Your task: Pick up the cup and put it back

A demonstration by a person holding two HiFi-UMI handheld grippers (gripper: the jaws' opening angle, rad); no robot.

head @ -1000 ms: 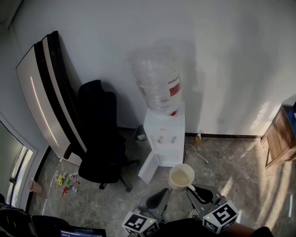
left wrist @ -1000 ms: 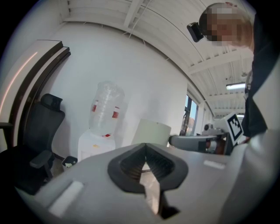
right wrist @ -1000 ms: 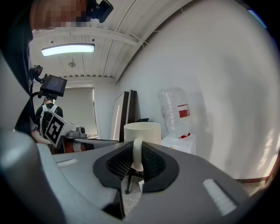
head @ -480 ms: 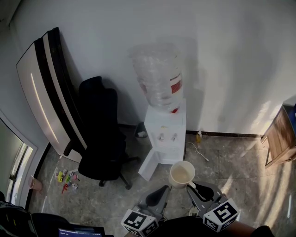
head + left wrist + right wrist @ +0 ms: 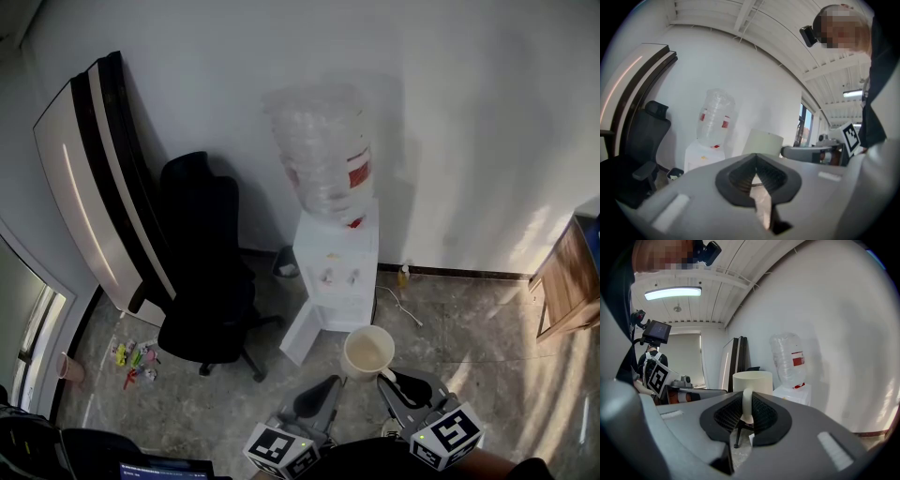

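A cream cup (image 5: pixel 367 354) hangs in the air in front of the water dispenser (image 5: pixel 336 272), upright, and I cannot tell whether it holds anything. My right gripper (image 5: pixel 394 382) is shut on the cup's handle; in the right gripper view the handle (image 5: pixel 747 404) sits between the dark pads below the cup (image 5: pixel 752 380). Just left of the cup, my left gripper (image 5: pixel 328 386) has its jaws together and nothing in them. The left gripper view looks past the left gripper (image 5: pixel 756 157) at the cup (image 5: pixel 762 143) and the right gripper's arm.
The dispenser carries a large clear bottle (image 5: pixel 323 155) against the white wall. A black office chair (image 5: pixel 202 272) and a leaning striped panel (image 5: pixel 89 178) stand to its left. A wooden cabinet (image 5: pixel 567 277) is at the right edge. Small coloured items (image 5: pixel 131 361) lie on the floor.
The head view has drifted slightly, so the room sits a little lower in the picture. Both grippers and the cup keep their places.
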